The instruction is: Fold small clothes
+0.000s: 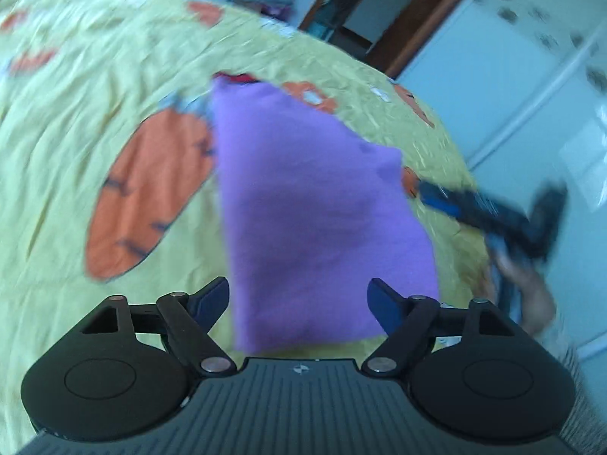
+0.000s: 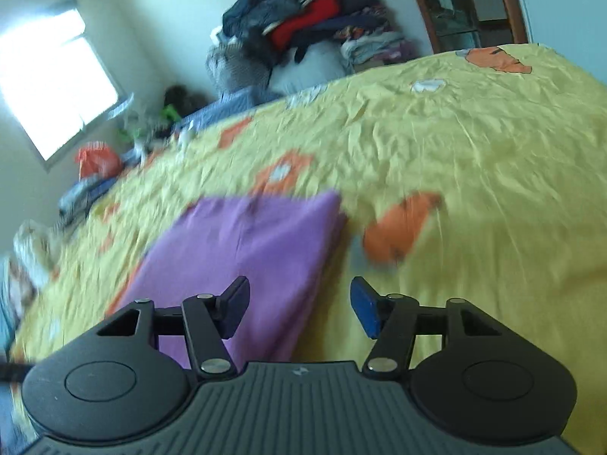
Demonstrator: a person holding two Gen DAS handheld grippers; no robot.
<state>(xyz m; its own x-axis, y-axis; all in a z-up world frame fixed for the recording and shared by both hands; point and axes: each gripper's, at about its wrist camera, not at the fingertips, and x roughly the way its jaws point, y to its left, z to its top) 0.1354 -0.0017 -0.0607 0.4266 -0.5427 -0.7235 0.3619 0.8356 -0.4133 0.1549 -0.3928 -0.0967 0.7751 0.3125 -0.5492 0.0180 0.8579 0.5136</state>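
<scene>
A folded purple garment [image 1: 315,208] lies flat on the yellow carrot-print bedsheet [image 1: 95,57]. It also shows in the right wrist view [image 2: 242,250]. My left gripper [image 1: 299,301] is open and empty, hovering over the garment's near end. My right gripper [image 2: 299,305] is open and empty, above the garment's right edge. The right gripper also appears in the left wrist view [image 1: 489,212] at the right of the garment, blurred, with the hand holding it below.
A pile of clothes [image 2: 303,26] is heaped at the bed's far side against the wall. A window [image 2: 49,83] is at the left, with clutter and an orange bag [image 2: 96,157] under it. A doorway [image 1: 364,11] and white cabinets [image 1: 531,76] stand beyond the bed.
</scene>
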